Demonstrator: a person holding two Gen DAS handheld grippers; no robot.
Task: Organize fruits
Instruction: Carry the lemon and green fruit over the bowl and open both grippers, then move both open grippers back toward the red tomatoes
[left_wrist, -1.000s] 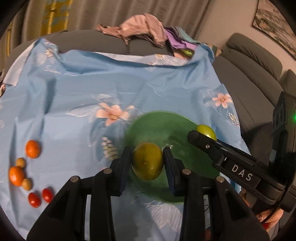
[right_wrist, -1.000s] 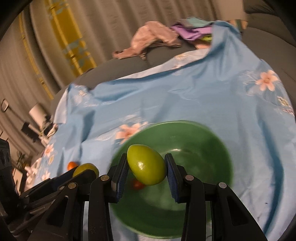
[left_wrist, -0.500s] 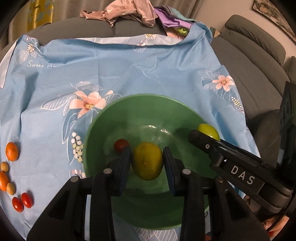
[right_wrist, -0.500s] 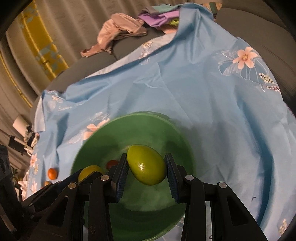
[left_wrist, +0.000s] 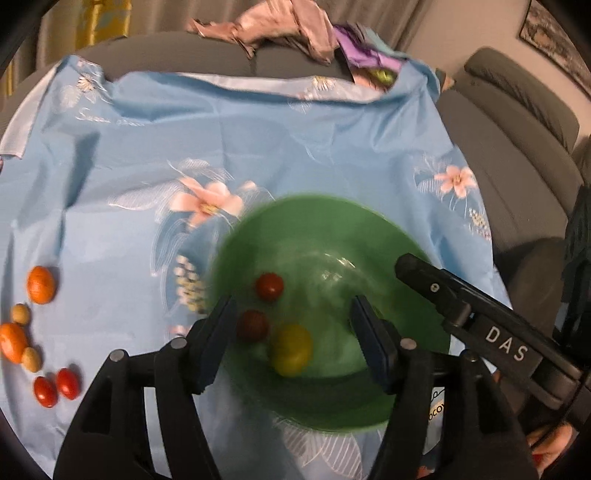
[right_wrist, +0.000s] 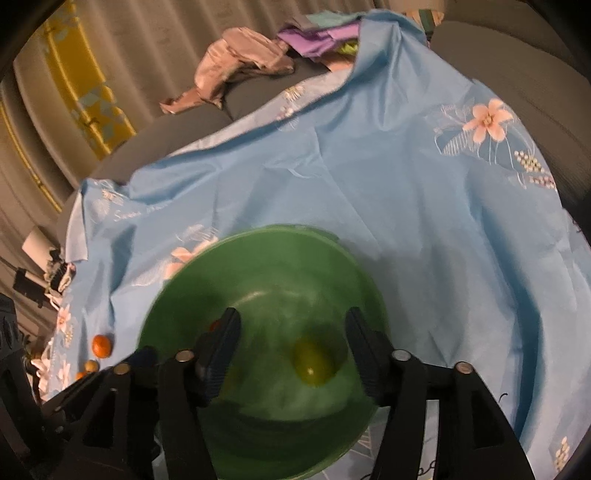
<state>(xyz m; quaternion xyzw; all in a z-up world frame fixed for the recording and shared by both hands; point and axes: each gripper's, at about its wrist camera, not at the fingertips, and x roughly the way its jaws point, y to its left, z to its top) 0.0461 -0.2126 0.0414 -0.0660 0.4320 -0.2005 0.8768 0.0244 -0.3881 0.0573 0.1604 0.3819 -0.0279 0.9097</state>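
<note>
Sorting loose fruit into a green bowl (left_wrist: 406, 236) that sits on a blue flowered cloth (left_wrist: 258, 147) spread over a sofa. Part of the work appears done: inside the bowl lie two small red tomatoes (left_wrist: 270, 286) and a yellow-green lemon (left_wrist: 291, 349); the right wrist view also shows a yellow-green lemon (right_wrist: 313, 363) on the bowl floor, though whether it is the same fruit or a second one cannot be told from the blur. Part remains: near the left edge of the cloth, well apart from the bowl, lie two oranges (left_wrist: 40, 285), two small tan fruits (left_wrist: 20, 314) and two more red tomatoes (left_wrist: 57, 386). The left hand-held gripper (left_wrist: 295, 343) hovers above the near side of the bowl, tilted downward, jaws spread wide and empty. The right hand-held gripper (right_wrist: 291, 350) hangs over the bowl's right half, pointing down into it, jaws likewise wide apart with nothing between them; in the left wrist view its black finger reaches over the bowl's right rim. Judged from this layout, the fruits at the cloth's left edge are what is left to gather.
</note>
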